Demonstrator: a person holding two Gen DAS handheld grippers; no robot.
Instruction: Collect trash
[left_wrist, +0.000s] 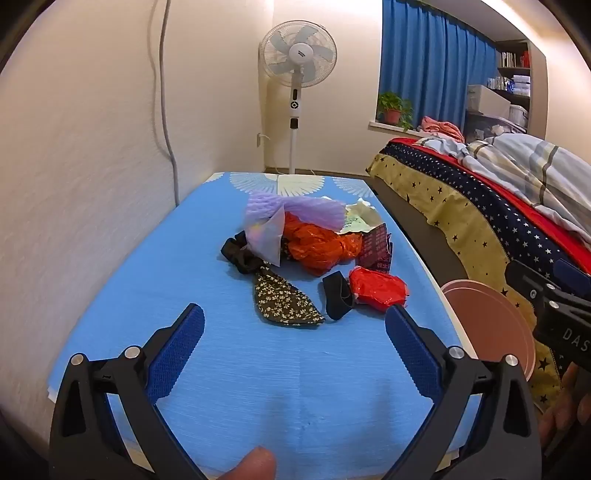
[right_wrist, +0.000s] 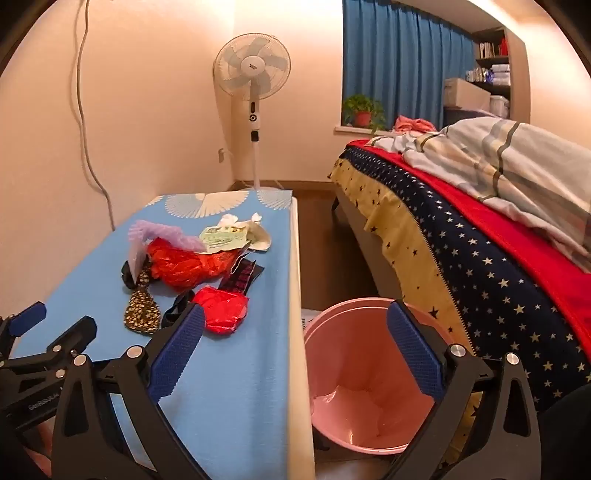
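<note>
A heap of trash lies mid-table on the blue cloth: an orange plastic bag (left_wrist: 317, 245) (right_wrist: 184, 267), a small red bag (left_wrist: 376, 290) (right_wrist: 221, 310), purple foam wrap (left_wrist: 295, 212) (right_wrist: 162, 232), paper scraps (left_wrist: 360, 219) (right_wrist: 225, 238), a dark printed wrapper (left_wrist: 375, 251) (right_wrist: 240, 277), a floral cloth strip (left_wrist: 282, 301) (right_wrist: 142, 312) and a black band (left_wrist: 336, 295) (right_wrist: 177, 310). My left gripper (left_wrist: 295, 321) hangs open over the near table, short of the heap. My right gripper (right_wrist: 295, 321) is open above the table's right edge and the pink bin (right_wrist: 354, 354) (left_wrist: 491, 325). Both hold nothing.
The table (left_wrist: 258, 369) stands against the left wall. Right of it runs a narrow floor gap (right_wrist: 321, 251), then a bed (right_wrist: 498, 229) with a star-print cover. A standing fan (left_wrist: 297, 74) and blue curtains (left_wrist: 432, 66) are at the back. The bin holds a little pale paper.
</note>
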